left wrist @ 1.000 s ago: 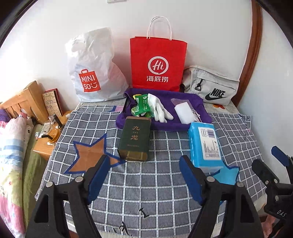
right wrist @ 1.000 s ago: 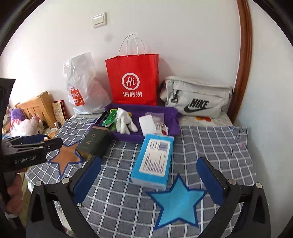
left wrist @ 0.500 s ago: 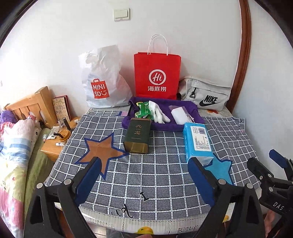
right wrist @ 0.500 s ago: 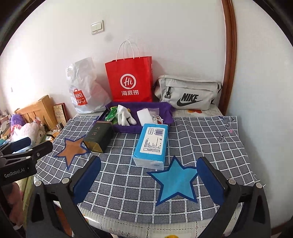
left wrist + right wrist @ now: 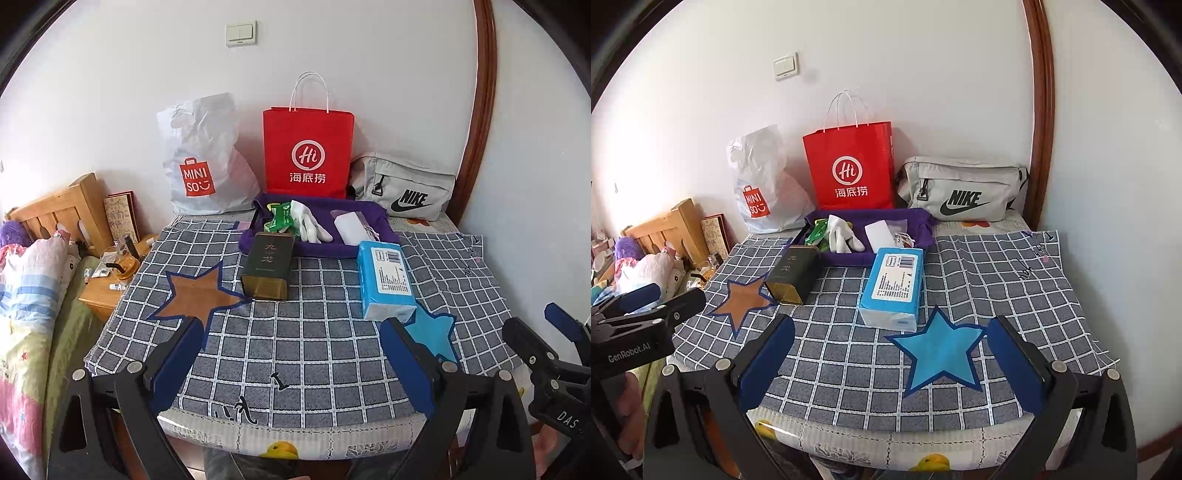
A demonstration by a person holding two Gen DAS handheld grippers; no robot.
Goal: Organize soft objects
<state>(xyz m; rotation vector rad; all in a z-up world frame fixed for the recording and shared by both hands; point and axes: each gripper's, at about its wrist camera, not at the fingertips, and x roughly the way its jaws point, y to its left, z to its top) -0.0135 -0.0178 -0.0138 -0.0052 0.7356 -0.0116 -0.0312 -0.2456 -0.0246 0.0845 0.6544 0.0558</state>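
Inside the purple tray (image 5: 258, 242) we count one white glove (image 5: 308, 225), one green packet (image 5: 282, 218) and one white pack (image 5: 349, 229); one blue tissue pack (image 5: 386, 280) and one dark tin (image 5: 267, 267) lie just before it. Our left gripper (image 5: 291, 356) and right gripper (image 5: 890, 350) stand spread, empty.

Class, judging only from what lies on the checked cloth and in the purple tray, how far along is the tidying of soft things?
Done: white gloves and green packets lie in the purple fabric tray. In hand: nothing; left gripper and right gripper are both open and empty. Left: blue tissue pack lies on the checked cloth outside the tray, beside the dark green tin.
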